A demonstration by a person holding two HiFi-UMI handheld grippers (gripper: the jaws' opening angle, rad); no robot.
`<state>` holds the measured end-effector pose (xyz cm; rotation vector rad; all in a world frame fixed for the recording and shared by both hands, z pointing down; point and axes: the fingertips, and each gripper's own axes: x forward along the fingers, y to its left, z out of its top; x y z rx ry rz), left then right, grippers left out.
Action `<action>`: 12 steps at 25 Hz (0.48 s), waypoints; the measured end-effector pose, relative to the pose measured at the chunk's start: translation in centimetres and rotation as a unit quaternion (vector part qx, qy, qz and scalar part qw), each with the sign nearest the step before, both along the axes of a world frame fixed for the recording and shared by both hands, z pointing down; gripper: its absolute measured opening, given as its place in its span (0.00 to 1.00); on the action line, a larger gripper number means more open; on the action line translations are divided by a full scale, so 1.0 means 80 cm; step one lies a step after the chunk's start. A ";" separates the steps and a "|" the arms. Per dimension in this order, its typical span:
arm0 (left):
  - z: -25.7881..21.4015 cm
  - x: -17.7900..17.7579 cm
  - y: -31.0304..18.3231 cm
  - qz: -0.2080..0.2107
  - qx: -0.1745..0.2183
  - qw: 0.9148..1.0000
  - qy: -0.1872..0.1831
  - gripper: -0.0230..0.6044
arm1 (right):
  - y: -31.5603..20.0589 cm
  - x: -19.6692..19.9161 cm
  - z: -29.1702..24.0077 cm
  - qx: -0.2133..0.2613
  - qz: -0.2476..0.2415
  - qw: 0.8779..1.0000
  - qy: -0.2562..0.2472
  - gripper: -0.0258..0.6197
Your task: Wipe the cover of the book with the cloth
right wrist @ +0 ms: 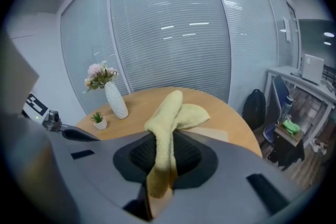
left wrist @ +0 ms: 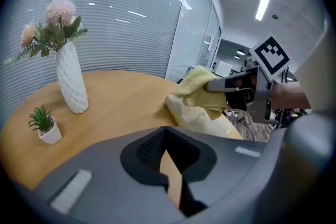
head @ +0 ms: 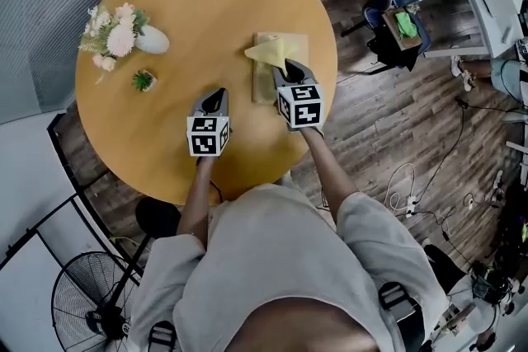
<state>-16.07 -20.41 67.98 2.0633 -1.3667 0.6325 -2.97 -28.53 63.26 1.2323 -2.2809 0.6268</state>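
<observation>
Grey shirt, dark hand-held grippers — marker cubes

Cloth over book; vase, plant left.
</observation>
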 end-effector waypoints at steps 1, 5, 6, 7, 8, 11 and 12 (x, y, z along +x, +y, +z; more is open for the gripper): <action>0.001 -0.001 0.000 -0.002 -0.001 1.000 0.001 0.05 | -0.003 -0.002 0.003 -0.003 -0.002 1.000 0.000 0.14; 0.005 -0.003 -0.001 -0.007 -0.006 1.000 -0.003 0.05 | -0.016 -0.011 0.016 -0.013 -0.012 1.000 0.004 0.14; 0.007 -0.003 0.000 -0.008 -0.007 1.000 -0.004 0.05 | -0.019 -0.013 0.020 -0.016 -0.015 1.000 0.006 0.14; 0.008 -0.004 0.000 -0.009 -0.009 1.000 -0.005 0.05 | -0.022 -0.016 0.023 -0.019 -0.017 1.000 0.007 0.14; 0.010 -0.006 0.000 -0.010 -0.010 1.000 -0.005 0.05 | -0.025 -0.018 0.027 -0.023 -0.019 1.000 0.008 0.14; 0.013 -0.010 0.000 -0.015 -0.014 1.000 -0.006 0.05 | -0.031 -0.026 0.036 -0.032 -0.023 0.999 0.012 0.14; 0.015 -0.011 0.001 -0.016 -0.015 1.000 -0.007 0.05 | -0.033 -0.028 0.039 -0.034 -0.025 0.999 0.013 0.14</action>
